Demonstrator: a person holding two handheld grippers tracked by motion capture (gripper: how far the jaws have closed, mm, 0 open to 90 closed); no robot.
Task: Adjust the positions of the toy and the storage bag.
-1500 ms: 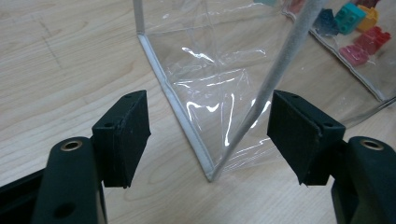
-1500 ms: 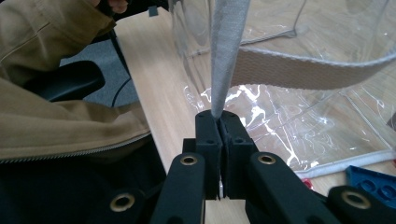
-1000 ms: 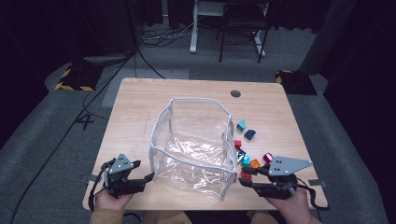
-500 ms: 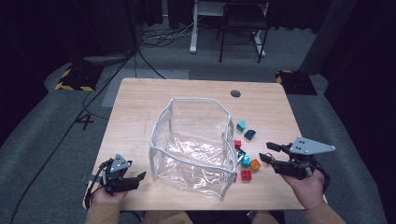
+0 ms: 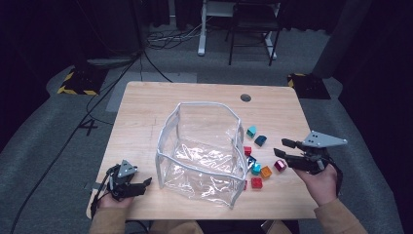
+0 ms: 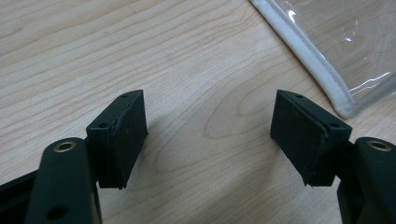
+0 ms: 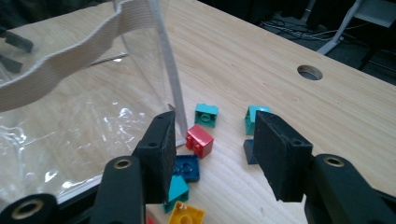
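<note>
Overhead light brightens the table (image 5: 146, 107); surroundings dim; glare on the clear pouch (image 5: 204, 161)

Dim room: grey carpet (image 5: 44, 141), wooden table (image 5: 146, 107), black chair (image 5: 251, 22) behind.

The right tool (image 5: 278, 147) has swung out from its place close against the clear pouch (image 5: 202, 151) to the far side of the scattered toy bricks (image 5: 257, 168), and now hangs above the tabletop (image 5: 146, 107) with its tips pointing back toward them. Its jaws have just been opening, with nothing between them. The left tool (image 5: 146, 184) has drawn back from the pouch's near corner and sunk lower, toward the tabletop's near left edge, jaws apart over bare wood.
</note>
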